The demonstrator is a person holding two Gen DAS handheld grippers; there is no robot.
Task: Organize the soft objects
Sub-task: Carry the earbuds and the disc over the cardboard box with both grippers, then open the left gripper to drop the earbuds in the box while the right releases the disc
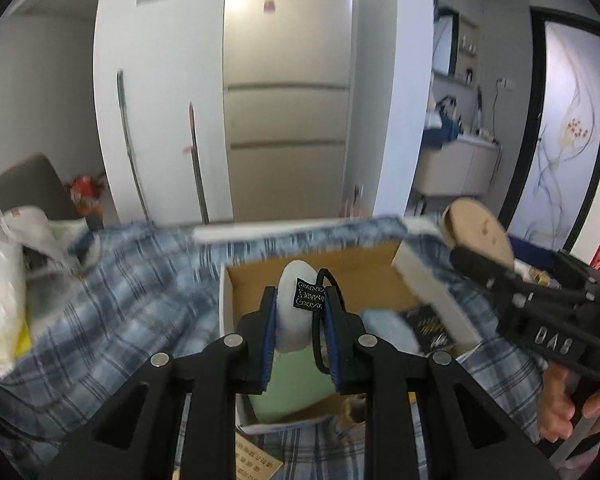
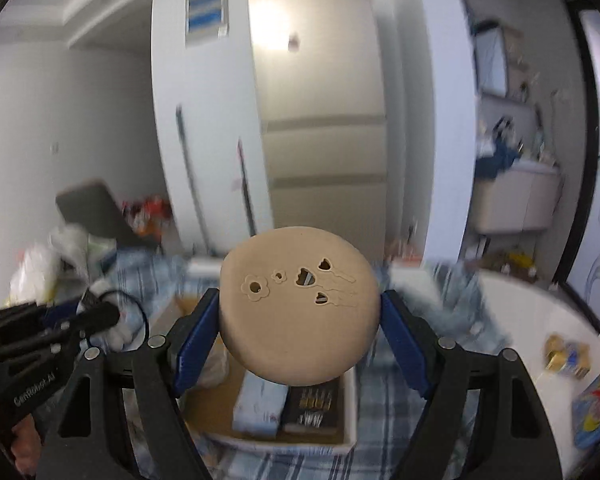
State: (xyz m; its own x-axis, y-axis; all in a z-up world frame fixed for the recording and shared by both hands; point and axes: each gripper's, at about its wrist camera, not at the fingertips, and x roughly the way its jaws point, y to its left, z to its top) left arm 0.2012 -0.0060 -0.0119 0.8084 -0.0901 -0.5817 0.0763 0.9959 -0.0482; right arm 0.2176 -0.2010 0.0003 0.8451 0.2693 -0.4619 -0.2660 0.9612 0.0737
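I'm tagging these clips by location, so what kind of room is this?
Probably a bedroom in a home: a tall white wardrobe with long handles fills the far wall, a blue plaid bedsheet lies under the open cardboard box, and a cluttered vanity counter stands at right.

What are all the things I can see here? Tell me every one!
white soft pouch: one, white with a black tag and black loop, held above the box
tan round pad: one, tan with flower and heart cutouts, held above the box
cardboard box: one, white outside and brown inside, open on the cloth
light blue pack: one, pale blue, inside the box
dark pack: one, black with gold marks, inside the box beside the blue one
checked cloth: one, blue and white, under the box
left gripper: one, black with blue pads, shut on the pouch
right gripper: one, black with blue pads, shut on the pad
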